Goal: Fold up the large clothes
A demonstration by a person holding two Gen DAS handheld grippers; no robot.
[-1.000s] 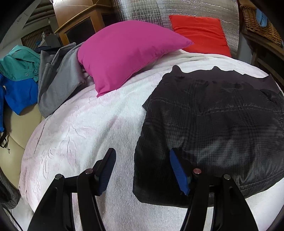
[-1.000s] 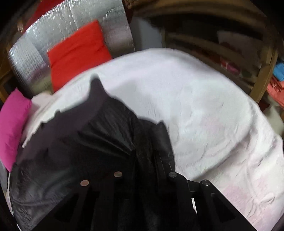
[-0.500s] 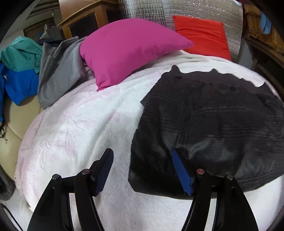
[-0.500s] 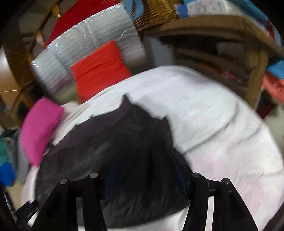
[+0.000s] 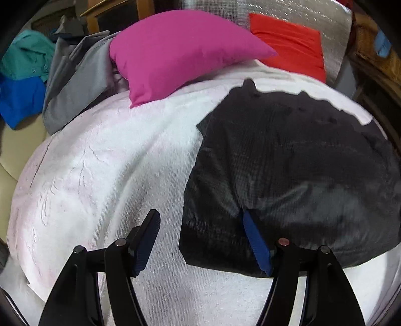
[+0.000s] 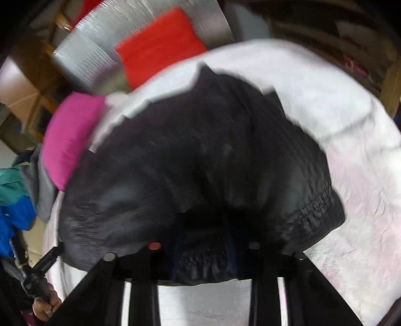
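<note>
Left gripper (image 5: 200,240) agape over black garment's (image 5: 288,170) edge; right gripper (image 6: 204,240) just closing—garment hem between jaws.

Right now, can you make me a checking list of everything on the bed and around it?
Surface: white towel-like cover over the bed.
Job's things: black jacket lying partly folded on the cover.
Clutter: pink pillow, red pillow, grey garment, teal and blue clothes.
Grippers: left gripper open, straddling the jacket's near edge; right gripper has just been closing, bunched jacket fabric between its jaws.
Cables: nothing seen.
Surroundings: silver foil panel, wooden furniture, wicker basket.
</note>
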